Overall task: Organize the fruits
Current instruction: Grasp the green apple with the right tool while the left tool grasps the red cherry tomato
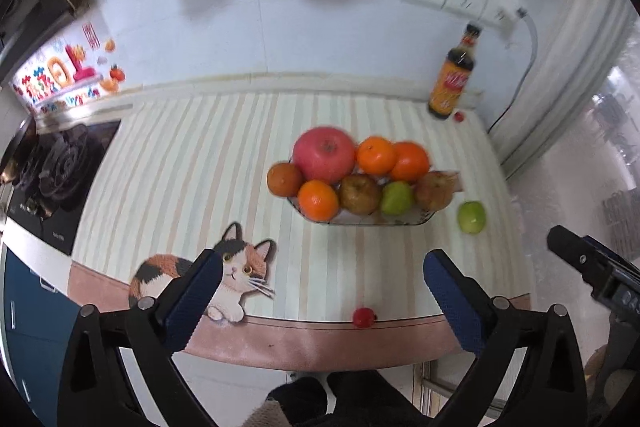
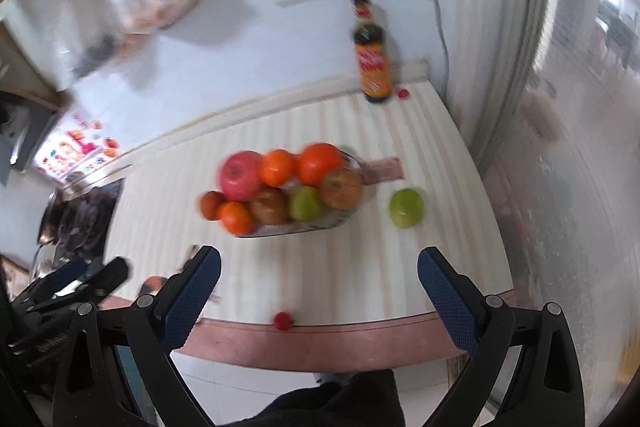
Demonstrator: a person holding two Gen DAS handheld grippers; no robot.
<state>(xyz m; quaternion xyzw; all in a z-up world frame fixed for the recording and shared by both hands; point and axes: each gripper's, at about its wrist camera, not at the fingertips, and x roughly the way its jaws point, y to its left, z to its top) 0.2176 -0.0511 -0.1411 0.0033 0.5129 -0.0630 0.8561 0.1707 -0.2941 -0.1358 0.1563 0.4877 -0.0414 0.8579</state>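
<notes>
- Landmark: glass fruit dish [image 1: 416, 221], sitting on the striped counter [image 1: 192, 163] toward its right half.
- Dish is piled full: large red apple [image 1: 324, 154] at the back, three bright oranges [image 1: 318, 200] around it, a darker orange at the left rim, two brownish apples, one green fruit among them.
- Loose green apple [image 1: 472, 217] lies on the counter just right of the dish, apart from its rim; the right wrist view agrees [image 2: 407, 207].
- Small red fruit [image 1: 364, 317] sits at the counter's near edge, well in front of the dish.
- Second small red fruit lies behind the dish, right beside the dark sauce bottle [image 1: 454, 75] at the wall.
- Left claw [image 1: 322, 287]: fingers spread wide, nothing between them, above the near edge in front of the dish.
- Right claw [image 2: 320, 283]: fingers also wide apart and empty, in front of the dish.
- Cat picture [image 1: 224, 267] on the mat lies front-left of the dish; stove burner further left.
</notes>
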